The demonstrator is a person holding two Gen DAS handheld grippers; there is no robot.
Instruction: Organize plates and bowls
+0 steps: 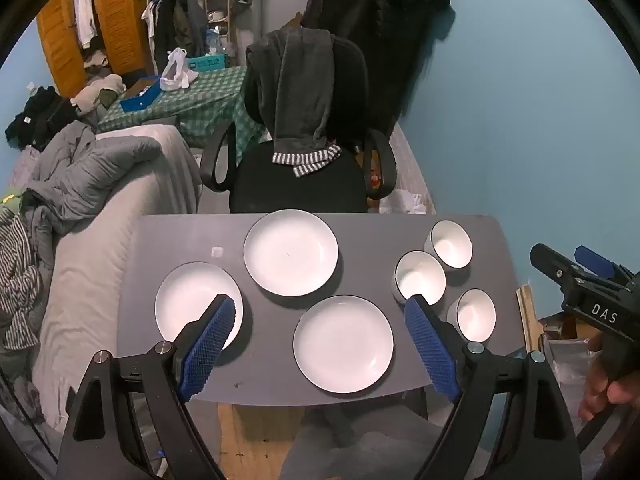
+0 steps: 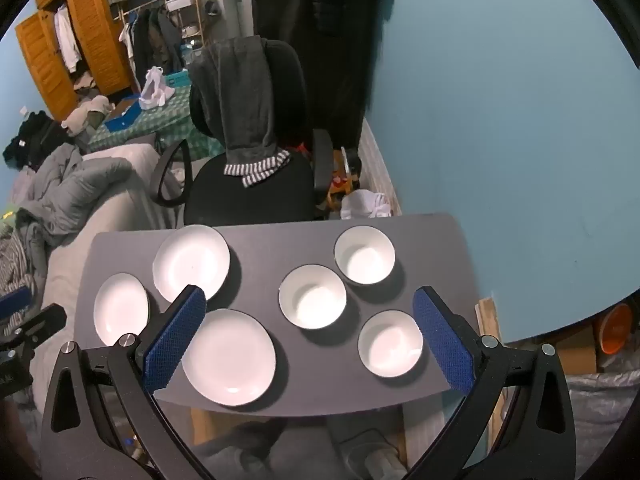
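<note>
3 plates, 3 bowls loose on the grey table [image 2: 256, 248], nothing taken up yet

I hold the left gripper [image 1: 320, 340] and right gripper [image 2: 308, 336] above the near edge, both spread wide and empty. From the right wrist view: plates [image 2: 228, 356] at 7, 9 and 10 o'clock, bowls [image 2: 312, 297] at centre, 1 and 4 o'clock. They look like glazed ceramic: stiff, slick, chip-prone, some heft. I'd pinch each at its rim, pads across the lip, and nest slowly
</note>
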